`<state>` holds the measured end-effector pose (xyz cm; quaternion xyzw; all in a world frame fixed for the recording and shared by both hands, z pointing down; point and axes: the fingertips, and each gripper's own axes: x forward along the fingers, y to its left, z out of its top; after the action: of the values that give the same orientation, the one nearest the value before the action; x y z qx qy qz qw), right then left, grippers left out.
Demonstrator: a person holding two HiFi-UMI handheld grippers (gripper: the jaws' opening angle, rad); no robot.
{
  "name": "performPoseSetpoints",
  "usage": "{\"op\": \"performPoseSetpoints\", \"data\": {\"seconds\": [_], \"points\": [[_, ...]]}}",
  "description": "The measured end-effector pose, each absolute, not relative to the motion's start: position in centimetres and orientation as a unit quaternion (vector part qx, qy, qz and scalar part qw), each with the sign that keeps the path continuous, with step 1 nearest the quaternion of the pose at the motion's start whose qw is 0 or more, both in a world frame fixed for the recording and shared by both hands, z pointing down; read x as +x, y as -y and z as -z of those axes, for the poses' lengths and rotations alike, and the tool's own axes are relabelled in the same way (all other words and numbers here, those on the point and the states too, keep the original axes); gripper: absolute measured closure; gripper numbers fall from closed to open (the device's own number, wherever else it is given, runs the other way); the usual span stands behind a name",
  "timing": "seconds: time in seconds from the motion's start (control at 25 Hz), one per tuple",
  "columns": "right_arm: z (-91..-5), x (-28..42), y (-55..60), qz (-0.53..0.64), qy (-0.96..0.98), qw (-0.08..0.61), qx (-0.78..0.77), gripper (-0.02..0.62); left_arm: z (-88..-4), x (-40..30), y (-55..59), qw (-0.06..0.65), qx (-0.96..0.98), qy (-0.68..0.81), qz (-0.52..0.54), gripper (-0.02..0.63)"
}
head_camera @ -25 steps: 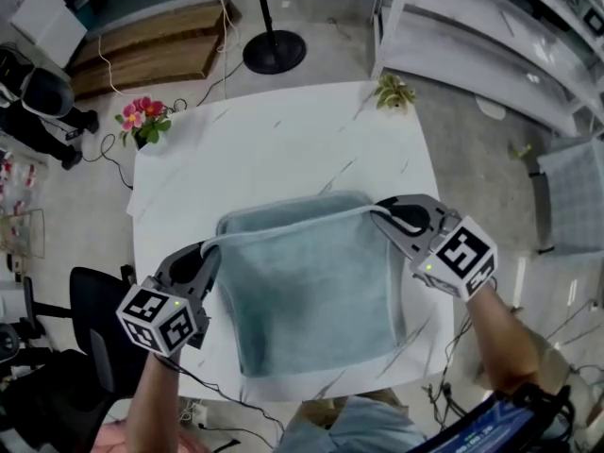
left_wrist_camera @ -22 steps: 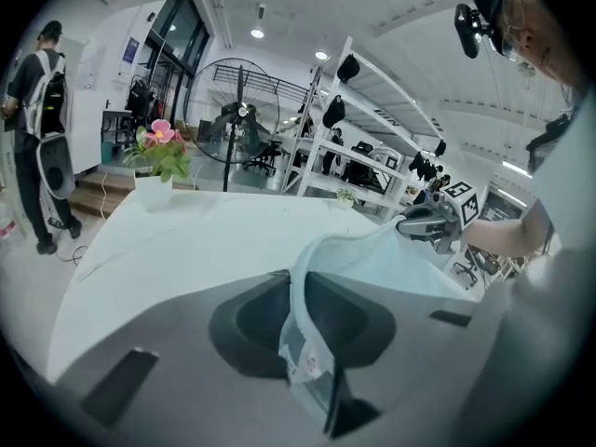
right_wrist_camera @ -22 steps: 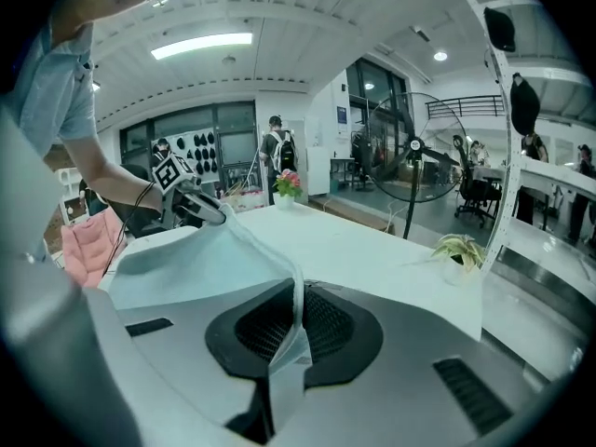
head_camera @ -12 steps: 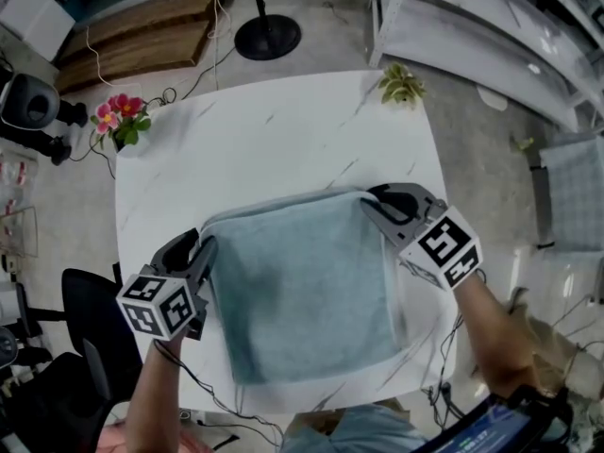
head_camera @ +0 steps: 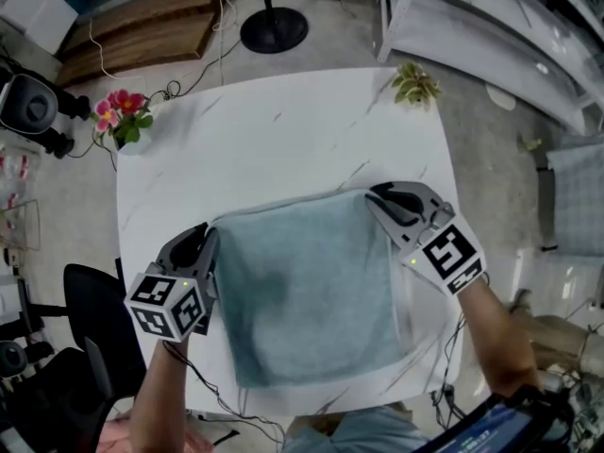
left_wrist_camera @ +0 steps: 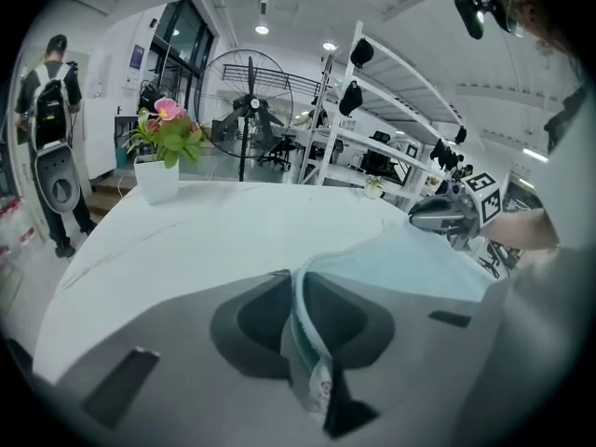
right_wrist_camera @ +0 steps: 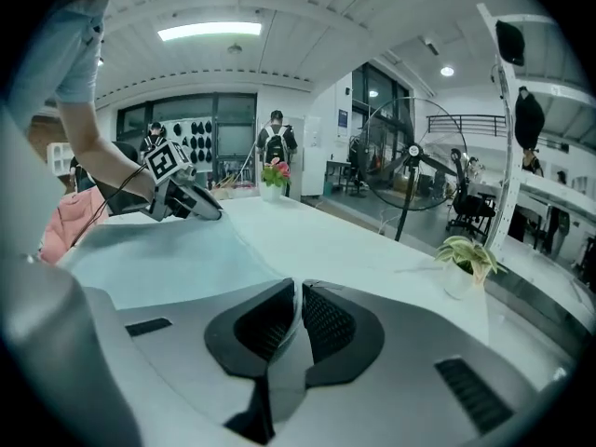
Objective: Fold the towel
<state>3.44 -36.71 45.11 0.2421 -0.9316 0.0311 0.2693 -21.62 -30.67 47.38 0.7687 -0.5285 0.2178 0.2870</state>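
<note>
A pale blue-green towel [head_camera: 307, 300] lies folded in two on the white marble table [head_camera: 274, 149]. My left gripper [head_camera: 205, 245] holds its far left corner and my right gripper [head_camera: 379, 202] its far right corner, both low over the table. In the left gripper view the towel's doubled edge [left_wrist_camera: 303, 333] runs between the pads of the left gripper [left_wrist_camera: 300, 291]; those jaws have just been closing on it. In the right gripper view a thin fold of the towel [right_wrist_camera: 168, 259] is pinched in the right gripper [right_wrist_camera: 298, 301], which is shut.
A pot of pink flowers [head_camera: 120, 113] stands at the table's far left corner and a small green plant [head_camera: 415, 85] at its far right corner. A fan's base [head_camera: 274, 31] is on the floor beyond. A black chair [head_camera: 90, 300] stands left of the table.
Both grippers have sunk toward the table with the towel's far edge. The raised top layer has come down and now lies flatter on the lower one.
</note>
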Motion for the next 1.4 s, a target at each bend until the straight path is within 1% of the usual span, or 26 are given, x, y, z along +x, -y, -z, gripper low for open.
{"op": "performPoseSetpoints", "data": {"seconds": [0.04, 0.08, 0.2, 0.28, 0.36, 0.44, 0.52, 0.72, 0.84, 0.92, 0.96, 1.0, 1.04, 1.12, 1.24, 1.32, 1.4], "points": [[-44.5, 3.3, 36.7, -0.019, 0.934, 0.261, 0.243, 0.552, -47.2, -21.5, 30.7, 0.285, 0.77, 0.529, -0.216, 0.563], [-43.8, 3.1, 36.7, -0.006, 0.936, 0.252, 0.245, 0.555, -47.0, -21.5, 30.8, 0.284, 0.77, 0.531, -0.211, 0.571], [-42.1, 2.5, 36.9, 0.019, 0.938, 0.238, 0.25, 0.557, -45.2, -22.0, 30.8, 0.272, 0.772, 0.543, -0.186, 0.577], [-41.9, 2.2, 37.4, 0.017, 0.937, 0.24, 0.252, 0.557, -44.5, -22.9, 31.0, 0.263, 0.769, 0.555, -0.179, 0.575], [-42.8, 1.7, 38.1, 0.003, 0.935, 0.251, 0.251, 0.554, -45.2, -24.0, 31.2, 0.272, 0.756, 0.567, -0.183, 0.572], [-44.3, 1.2, 39.0, -0.01, 0.931, 0.264, 0.252, 0.552, -46.7, -24.8, 31.5, 0.289, 0.738, 0.576, -0.199, 0.555], [-46.1, 0.8, 40.1, -0.019, 0.925, 0.281, 0.255, 0.548, -47.8, -25.2, 32.0, 0.289, 0.724, 0.585, -0.227, 0.532], [-48.5, 0.3, 41.1, -0.021, 0.902, 0.346, 0.258, 0.555, -48.8, -25.3, 32.5, 0.29, 0.703, 0.591, -0.271, 0.532], [-49.1, 0.0, 41.2, -0.009, 0.89, 0.375, 0.261, 0.565, -49.1, -25.0, 32.8, 0.271, 0.699, 0.589, -0.301, 0.535], [-49.0, -0.2, 41.0, -0.006, 0.891, 0.379, 0.249, 0.551, -49.0, -24.6, 32.9, 0.282, 0.708, 0.582, -0.284, 0.532], [-48.6, -0.3, 40.8, -0.017, 0.897, 0.371, 0.239, 0.518, -48.7, -24.5, 32.8, 0.297, 0.715, 0.577, -0.262, 0.486], [-48.0, -0.4, 40.4, -0.035, 0.904, 0.358, 0.23, 0.454, -48.2, -24.5, 32.6, 0.312, 0.722, 0.571, -0.236, 0.397], [-47.3, -0.4, 40.2, -0.051, 0.911, 0.341, 0.224, 0.39, -47.7, -24.7, 32.4, 0.321, 0.728, 0.566, -0.214, 0.331], [-45.3, 0.0, 40.0, -0.062, 0.923, 0.302, 0.229, 0.385, -46.2, -25.5, 31.6, 0.315, 0.736, 0.568, -0.191, 0.318], [-42.1, 0.8, 39.2, -0.048, 0.936, 0.256, 0.238, 0.387, -43.1, -26.3, 30.0, 0.274, 0.754, 0.571, -0.177, 0.311], [-40.4, 1.0, 37.1, -0.03, 0.942, 0.249, 0.224, 0.393, -40.8, -25.5, 28.1, 0.237, 0.778, 0.555, -0.173, 0.313], [-39.5, 1.0, 34.1, -0.005, 0.945, 0.261, 0.195, 0.396, -39.1, -23.7, 25.3, 0.194, 0.806, 0.526, -0.19, 0.313]]}}
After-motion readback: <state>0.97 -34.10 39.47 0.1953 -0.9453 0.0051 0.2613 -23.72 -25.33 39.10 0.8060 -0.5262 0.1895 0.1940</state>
